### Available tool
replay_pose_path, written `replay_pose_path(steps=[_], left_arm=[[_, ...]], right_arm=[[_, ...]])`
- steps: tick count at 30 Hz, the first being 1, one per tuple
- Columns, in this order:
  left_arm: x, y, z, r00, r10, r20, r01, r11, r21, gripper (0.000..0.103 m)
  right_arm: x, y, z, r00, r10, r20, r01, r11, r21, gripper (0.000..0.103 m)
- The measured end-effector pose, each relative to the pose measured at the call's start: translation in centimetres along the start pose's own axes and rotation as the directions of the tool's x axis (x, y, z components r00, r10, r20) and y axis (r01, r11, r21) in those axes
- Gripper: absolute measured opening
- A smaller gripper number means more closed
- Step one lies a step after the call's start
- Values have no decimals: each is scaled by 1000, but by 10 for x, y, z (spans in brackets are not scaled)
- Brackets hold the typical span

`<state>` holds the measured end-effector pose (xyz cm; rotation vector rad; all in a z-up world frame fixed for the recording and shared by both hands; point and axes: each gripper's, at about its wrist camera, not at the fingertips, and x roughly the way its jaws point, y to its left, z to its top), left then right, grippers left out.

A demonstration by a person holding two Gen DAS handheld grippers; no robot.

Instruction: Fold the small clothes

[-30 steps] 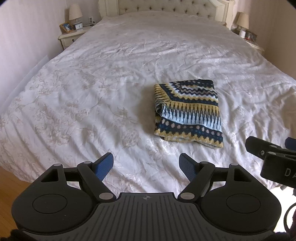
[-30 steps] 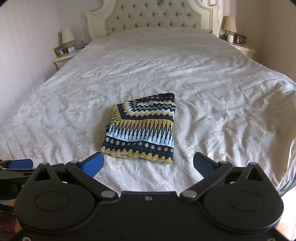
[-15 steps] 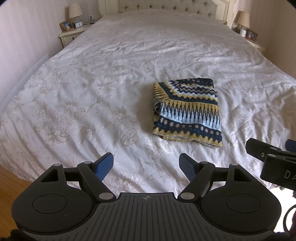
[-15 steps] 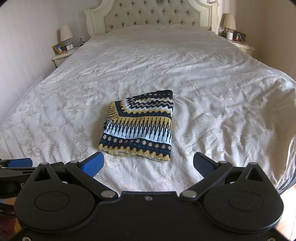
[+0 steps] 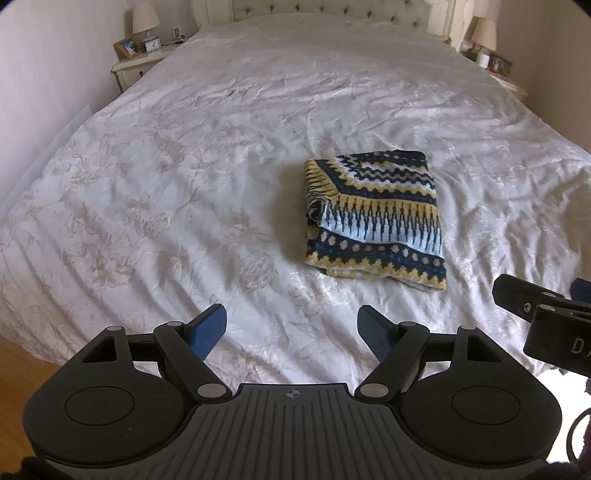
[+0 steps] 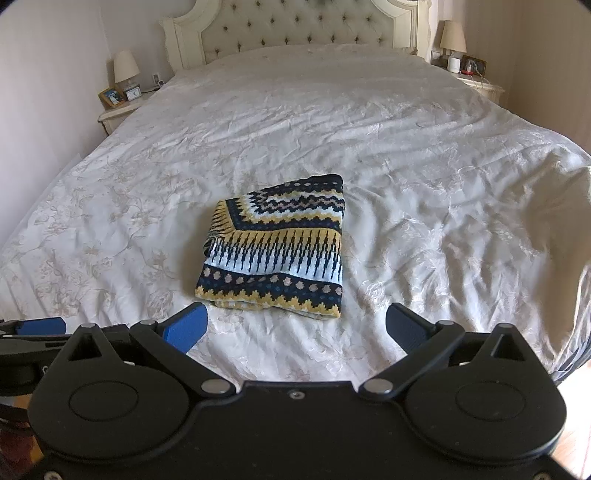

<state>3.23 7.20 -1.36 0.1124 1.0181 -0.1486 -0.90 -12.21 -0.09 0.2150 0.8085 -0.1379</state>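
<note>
A nightstand point(image 6: 122, 110) with a shaded lamp point(image 6: 125, 68), a framed photo point(image 6: 112, 96) and a small clock point(image 6: 133, 93) stands at the far left, beside the tufted headboard point(image 6: 295, 26) of a wide bed point(image 6: 406, 147) spread with a wrinkled white floral cover. The left gripper point(image 5: 291, 328) hovers over the near edge of the cover, its blue-padded fingers point(image 5: 208, 330) spread wide with nothing between them. Near the middle of the bed lies a knitted garment point(image 6: 280, 251) in navy, yellow and pale blue bands, folded into a compact rectangle (its left edge shows a slightly bunched layer), flat on the cover and apart from both tools. The right gripper point(image 6: 295, 325) is held just short of the garment's near hem, jaws likewise parted and holding nothing; its dark finger also juts into the left camera's view at the right edge. At the far right, a second nightstand point(image 6: 480, 86) carries a matching lamp point(image 6: 452, 38) and a few small items too tiny to identify.
</note>
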Motion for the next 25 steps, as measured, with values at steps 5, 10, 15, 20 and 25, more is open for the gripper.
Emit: replay_pose_path(steps=[5,10,15,20,25], left_arm=[[5,3,3,1000,1,-12,-1,1000,5,78],[10,4,5,1000,-5,-20,5,1000,9,78],[16,4,10,1000,-14,-24,14,1000,12,78],[23,0,15,999,-17,-28,17,1000,24,78],[31,-8,22,999,-5,-32,7,999,40,78]], right_arm=[[6,3,1,1000,4,-6,-4,1000,16,102],[12,8,3,1000,4,-13,-3,1000,19,102],[17,8,6,1000,0,-14,1,1000,29,102],[24,5,9,1000,1,-19,0,999,40,102],[36,-4,15,999,9,-33,-7,998,67,102]])
